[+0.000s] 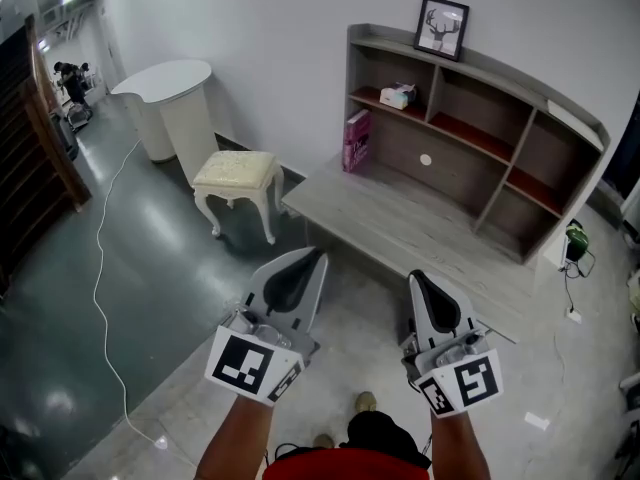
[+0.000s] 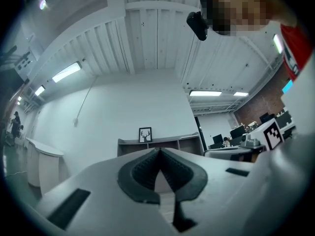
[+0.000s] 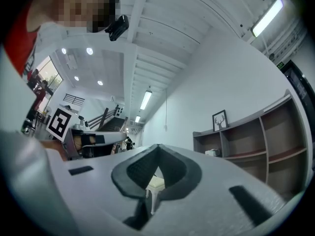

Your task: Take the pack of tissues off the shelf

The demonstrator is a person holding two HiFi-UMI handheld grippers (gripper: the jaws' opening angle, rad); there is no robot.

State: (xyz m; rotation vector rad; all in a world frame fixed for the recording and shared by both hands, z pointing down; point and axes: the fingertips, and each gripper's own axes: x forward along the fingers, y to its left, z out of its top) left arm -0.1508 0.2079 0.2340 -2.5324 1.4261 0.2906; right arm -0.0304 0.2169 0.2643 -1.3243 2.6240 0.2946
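Observation:
The pack of tissues point(image 1: 398, 95) is a small white box in the upper left compartment of the grey shelf unit point(image 1: 470, 118), far ahead of both grippers. In the right gripper view the pack of tissues point(image 3: 211, 152) shows as a small pale shape on the shelf. My left gripper point(image 1: 318, 253) and right gripper point(image 1: 414, 274) are held side by side in front of the desk, tips pointing toward it. Both are shut with nothing between the jaws. From the left gripper point(image 2: 158, 150), only the shelf top and framed picture point(image 2: 145, 134) show; the tissues are hidden.
A framed deer picture point(image 1: 441, 27) stands on top of the shelf and a pink book point(image 1: 356, 140) leans at its left end. A cream stool point(image 1: 238, 176) sits left of the desk point(image 1: 400, 223), a white rounded counter point(image 1: 170, 93) beyond it. A white cable point(image 1: 100, 268) trails across the floor.

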